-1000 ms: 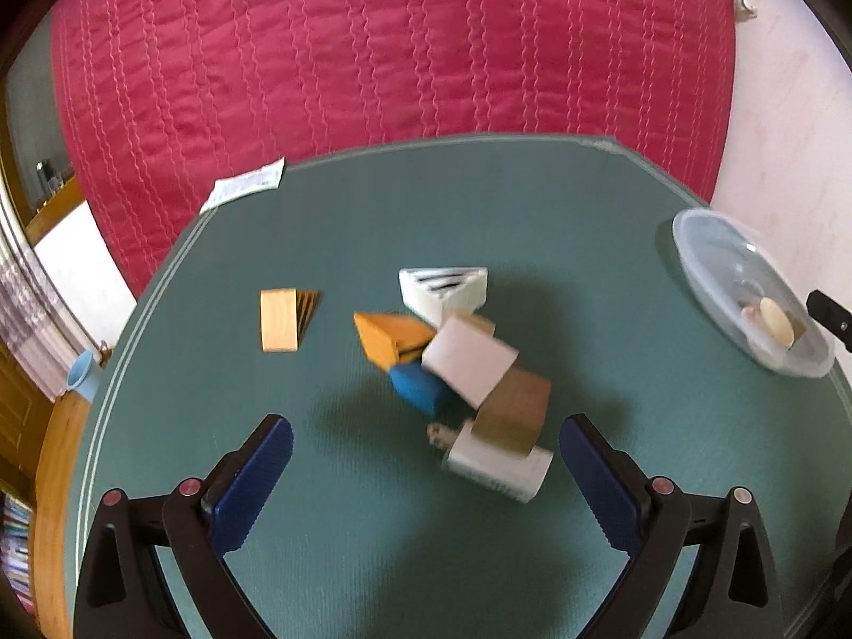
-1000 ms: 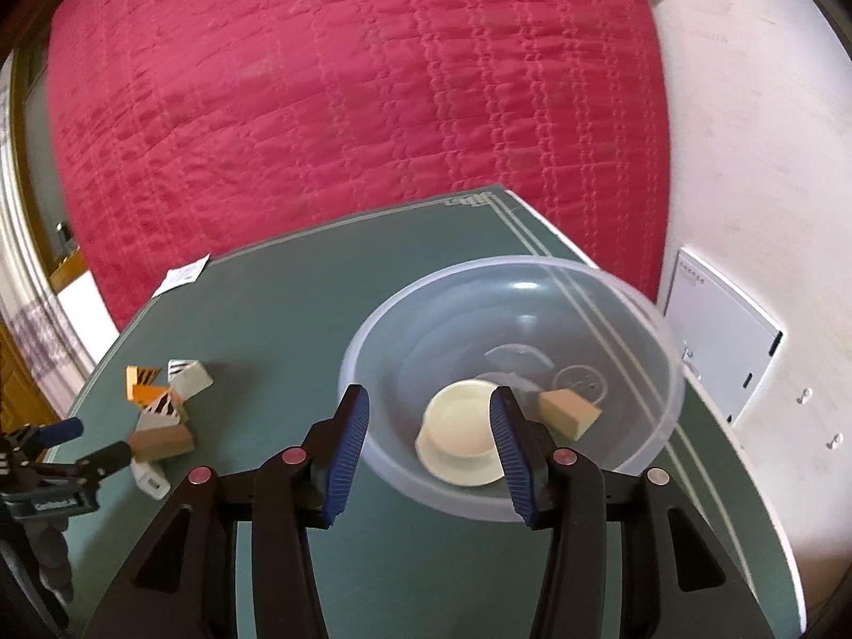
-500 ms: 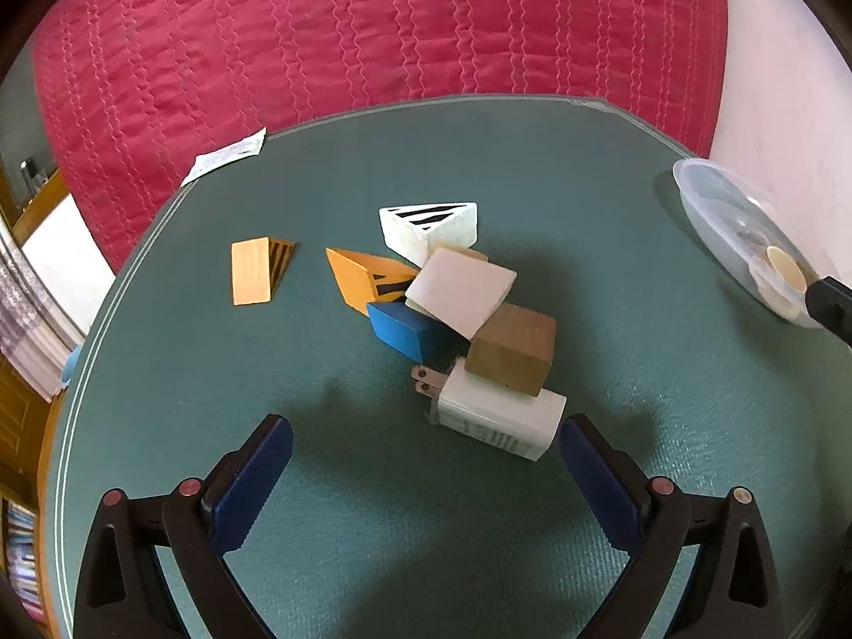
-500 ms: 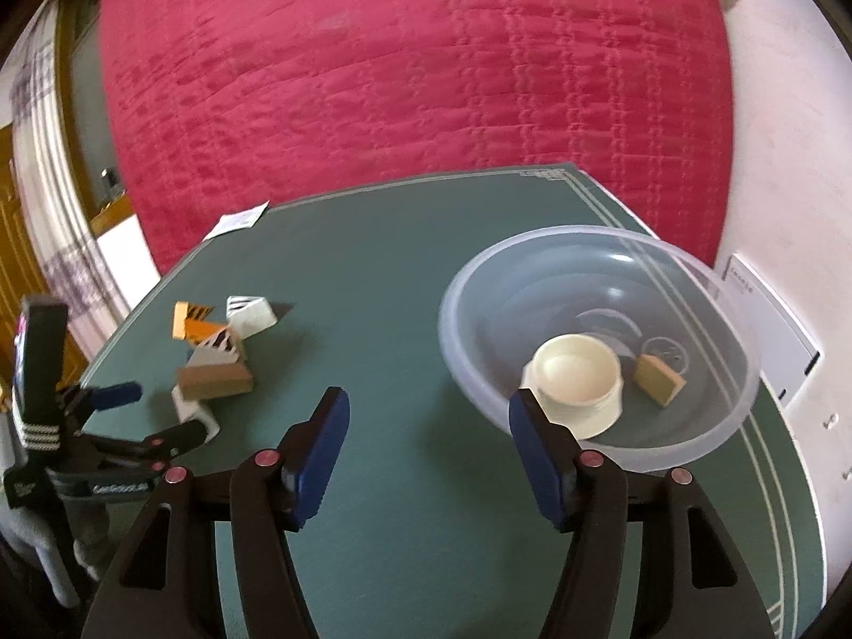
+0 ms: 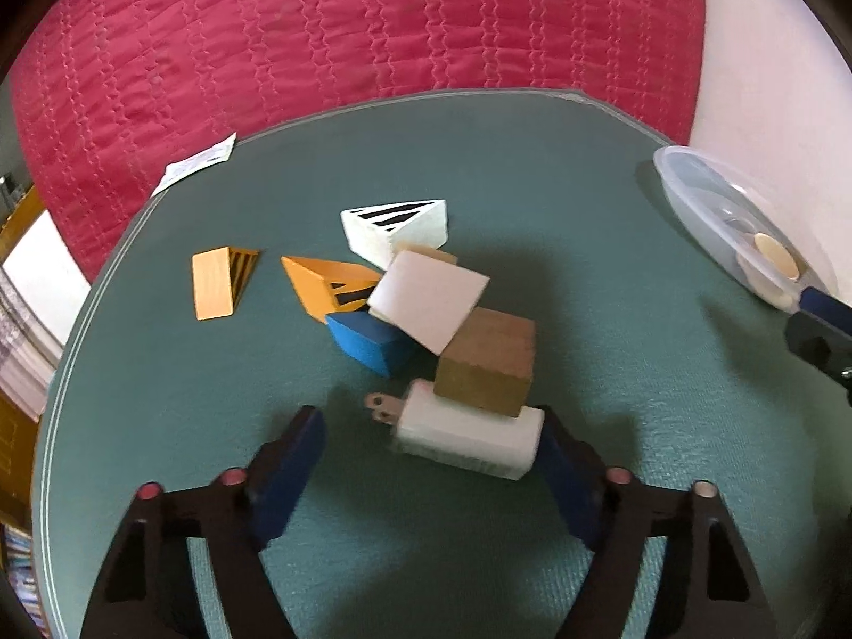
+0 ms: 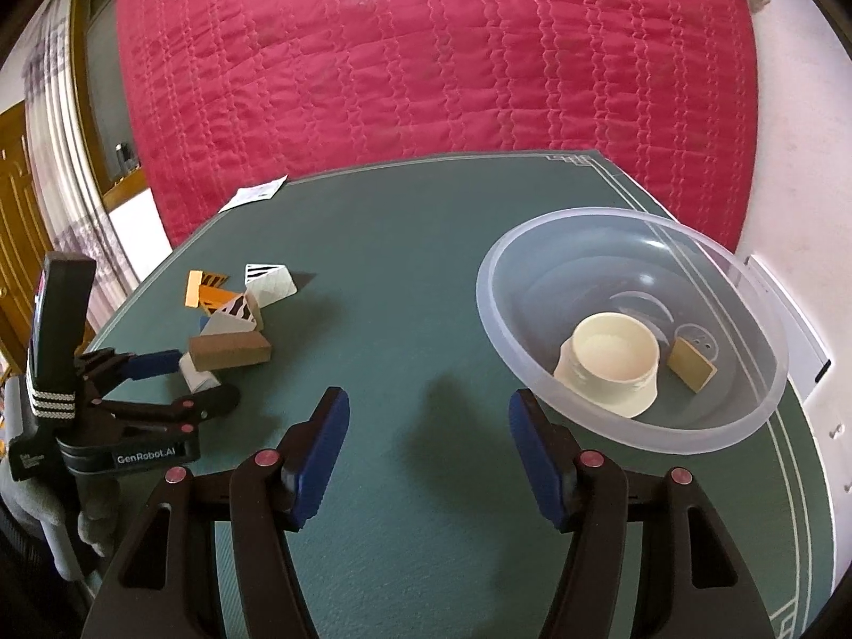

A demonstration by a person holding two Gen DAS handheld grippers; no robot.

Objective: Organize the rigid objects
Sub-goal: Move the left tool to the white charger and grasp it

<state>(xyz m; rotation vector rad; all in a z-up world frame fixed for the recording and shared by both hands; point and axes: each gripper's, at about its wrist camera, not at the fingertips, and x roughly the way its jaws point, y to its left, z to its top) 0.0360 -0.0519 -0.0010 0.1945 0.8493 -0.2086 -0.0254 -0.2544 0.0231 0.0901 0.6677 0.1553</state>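
A pile of blocks lies on the green table (image 5: 160, 426): a white charger plug (image 5: 468, 439), a brown block (image 5: 487, 362) on top of it, a white square block (image 5: 428, 298), a blue block (image 5: 365, 343), orange wedges (image 5: 325, 279) and a striped white wedge (image 5: 396, 223). My left gripper (image 5: 431, 450) is open, its fingers on either side of the charger. My right gripper (image 6: 426, 420) is open and empty over bare table, left of the clear bowl (image 6: 745, 415), which holds a cream cup (image 6: 612, 362) and a tan block (image 6: 692, 365).
A separate orange wedge (image 5: 215, 282) lies left of the pile. A paper slip (image 5: 197, 165) sits at the table's far edge. A red quilted cover (image 5: 373, 26) hangs behind. The left gripper also shows in the right wrist view (image 6: 160, 378).
My left gripper has moved forward and narrowed around the charger plug. My right gripper has backed away from the bowl to the left and opened wider.
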